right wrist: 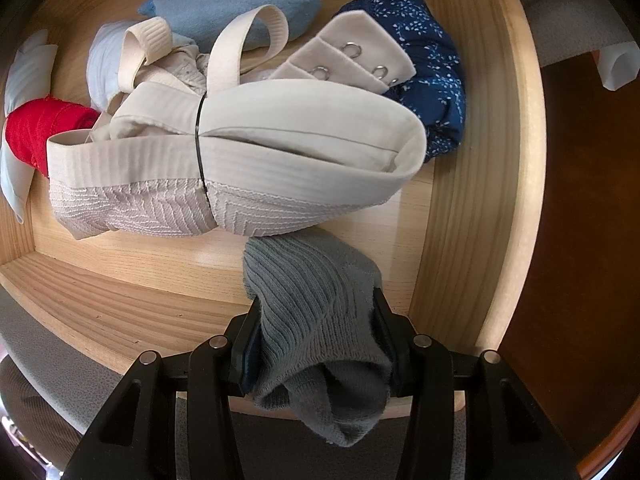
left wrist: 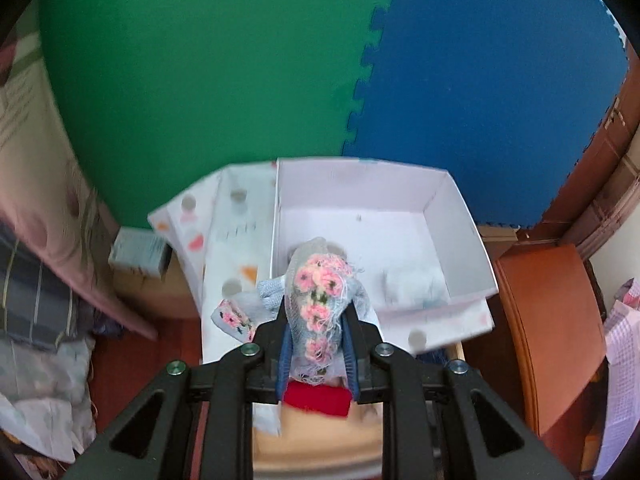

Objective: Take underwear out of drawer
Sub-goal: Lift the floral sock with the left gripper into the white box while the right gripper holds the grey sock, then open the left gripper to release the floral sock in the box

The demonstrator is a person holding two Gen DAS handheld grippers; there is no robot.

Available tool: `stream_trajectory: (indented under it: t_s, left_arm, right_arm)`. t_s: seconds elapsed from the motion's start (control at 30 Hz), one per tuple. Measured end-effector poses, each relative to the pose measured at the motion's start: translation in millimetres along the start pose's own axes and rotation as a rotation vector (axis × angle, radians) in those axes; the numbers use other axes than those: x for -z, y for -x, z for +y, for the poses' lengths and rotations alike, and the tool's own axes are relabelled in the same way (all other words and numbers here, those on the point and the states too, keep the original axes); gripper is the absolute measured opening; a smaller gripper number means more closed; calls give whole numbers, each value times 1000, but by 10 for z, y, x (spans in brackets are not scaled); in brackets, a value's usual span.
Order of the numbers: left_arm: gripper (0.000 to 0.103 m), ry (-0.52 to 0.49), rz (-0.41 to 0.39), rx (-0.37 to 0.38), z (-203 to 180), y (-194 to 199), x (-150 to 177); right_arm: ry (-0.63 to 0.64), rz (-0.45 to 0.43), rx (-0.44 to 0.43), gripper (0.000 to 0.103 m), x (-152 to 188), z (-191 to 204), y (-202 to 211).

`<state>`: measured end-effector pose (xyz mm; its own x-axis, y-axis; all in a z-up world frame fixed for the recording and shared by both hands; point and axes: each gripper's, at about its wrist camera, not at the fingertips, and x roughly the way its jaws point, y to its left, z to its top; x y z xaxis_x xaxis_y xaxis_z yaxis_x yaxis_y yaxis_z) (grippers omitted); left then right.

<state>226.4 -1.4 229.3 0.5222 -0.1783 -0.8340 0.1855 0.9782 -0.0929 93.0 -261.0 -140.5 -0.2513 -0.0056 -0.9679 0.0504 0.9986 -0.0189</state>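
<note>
- Grey knitted cloth with pink crocheted flowers [left wrist: 316, 300] is pinched between the blue pads of the black left gripper [left wrist: 316, 344], which is closed tight on it; the piece hangs in the lower middle of the left wrist view, in front of a white cardboard box [left wrist: 452, 248].
- Behind that box, a green foam mat [left wrist: 200, 80] fills the upper left of the frame and a blue foam mat [left wrist: 500, 80] the upper right, joined by a toothed seam.
- A red rolled cloth [left wrist: 316, 398] shows low in the left wrist view, just under the gripper's pads; the same red roll [right wrist: 44, 128] lies at the left edge of the right wrist view.
- Pale wooden drawer [right wrist: 480, 220] holds the clothes in the right wrist view.
- The black right gripper [right wrist: 316, 344], bottom centre, is clamped on a grey ribbed knitted sock [right wrist: 316, 320], which bulges above and below its pads over the drawer's near edge.
- A cream folded bra tied with a thin black band [right wrist: 248, 160] lies across the middle of the drawer, touching the sock's upper end.
- A navy garment with small white dots [right wrist: 432, 72] sits at the upper right, partly under the bra's hook strap.
- A light blue rolled cloth [right wrist: 240, 4] lies at the top of the frame.
</note>
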Motion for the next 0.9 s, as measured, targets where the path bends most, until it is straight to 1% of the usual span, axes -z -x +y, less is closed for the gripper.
stream_trajectory:
  t_s: [0.07,0.17,0.23,0.4,0.5,0.77,0.9]
  left_arm:
    - [22,0,-3,-7,-41,-142,-127]
    - [22,-13,36,-2,-122,-483,-289]
    - [22,-31,48,-15,-170,-675,-300]
    - [22,-17,134,-29,-186,-1242,-280]
    - [22,-31,169,-51,-206,-1481,-256]
    - [22,-34,224,-72,-236,-1767,-185]
    - [27,-8,231,-72,-208,-1785,-172]
  right_arm:
    - [1,-1,-2,44,4,-5,3]
    - [1,-1,-5,44,10,-13,4]
    - [4,0,-3,44,16,-21,4]
    - [12,-1,-2,44,31,-10,3]
    - [11,0,-5,44,41,-2,-5]
    - [15,3,1,45,44,50,-13]
    - [11,3,-2,45,40,49,-14]
